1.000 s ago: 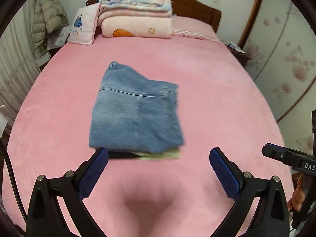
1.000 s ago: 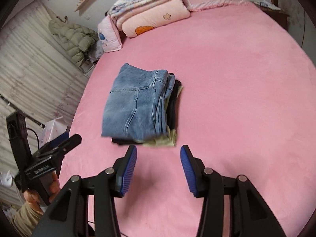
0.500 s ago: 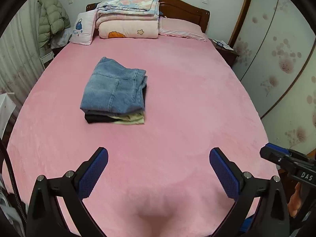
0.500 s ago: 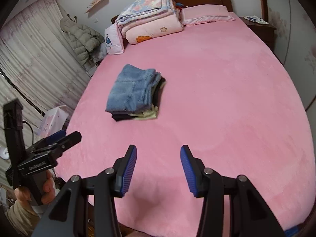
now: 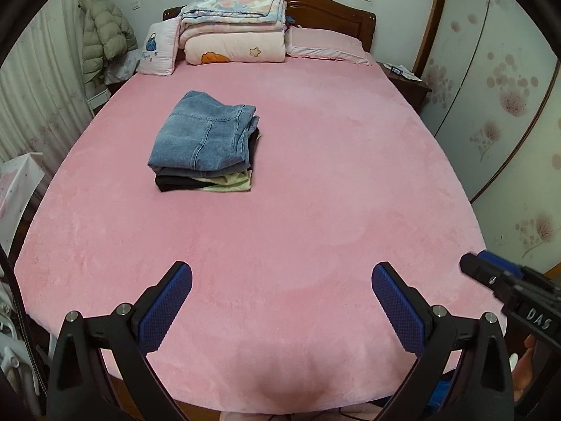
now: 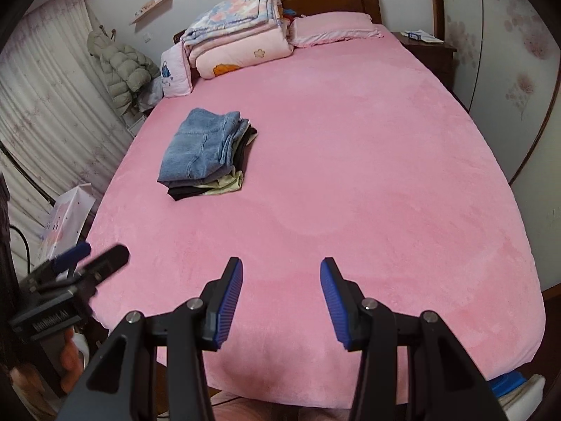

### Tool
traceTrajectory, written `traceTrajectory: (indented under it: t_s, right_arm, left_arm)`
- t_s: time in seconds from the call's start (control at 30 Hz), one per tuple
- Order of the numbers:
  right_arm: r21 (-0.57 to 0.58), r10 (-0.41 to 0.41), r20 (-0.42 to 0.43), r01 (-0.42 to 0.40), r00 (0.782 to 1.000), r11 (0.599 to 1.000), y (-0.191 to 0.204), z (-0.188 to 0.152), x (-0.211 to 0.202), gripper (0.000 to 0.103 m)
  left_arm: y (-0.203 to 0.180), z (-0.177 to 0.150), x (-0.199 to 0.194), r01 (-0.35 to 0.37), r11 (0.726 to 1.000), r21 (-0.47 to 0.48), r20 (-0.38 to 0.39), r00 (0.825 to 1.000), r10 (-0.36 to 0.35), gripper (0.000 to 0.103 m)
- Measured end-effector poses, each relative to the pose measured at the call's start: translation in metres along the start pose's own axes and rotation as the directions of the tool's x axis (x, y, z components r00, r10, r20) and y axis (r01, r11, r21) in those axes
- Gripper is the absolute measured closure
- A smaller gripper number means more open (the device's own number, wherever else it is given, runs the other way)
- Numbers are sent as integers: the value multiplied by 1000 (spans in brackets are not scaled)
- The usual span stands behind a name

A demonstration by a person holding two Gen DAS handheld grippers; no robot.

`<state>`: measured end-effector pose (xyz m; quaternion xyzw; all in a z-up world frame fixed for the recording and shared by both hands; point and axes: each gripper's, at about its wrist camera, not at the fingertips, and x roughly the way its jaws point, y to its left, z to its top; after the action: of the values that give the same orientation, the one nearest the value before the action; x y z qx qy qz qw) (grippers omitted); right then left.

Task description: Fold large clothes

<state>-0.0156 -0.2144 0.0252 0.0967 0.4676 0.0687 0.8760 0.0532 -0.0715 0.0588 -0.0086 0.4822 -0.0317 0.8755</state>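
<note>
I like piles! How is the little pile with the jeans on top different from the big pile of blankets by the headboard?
The pile of folded clothes lies out on the middle of the pink bed; the stack of blankets sits against the headboard. The clothes pile is low, blue denim over black and pale green; the blanket stack is taller, puffy, pink and floral. Both are neatly folded and touched by neither hand-held gripper.
</note>
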Motion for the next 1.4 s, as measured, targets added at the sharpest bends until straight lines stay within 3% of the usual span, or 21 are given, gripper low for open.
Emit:
traceTrajectory:
  t_s: [0.3,1.4]
  right_arm:
    - [16,-50,55,50,997,999,-1,0,-19,57]
    - [-105,-82,55,87,995,991,5,1,-22,57]
  left_arm:
    - [-4,-7,-12,-32,998,-61,7,999,33,1]
    - [-49,-1,-20,-30,999,34,58,998,28,1]
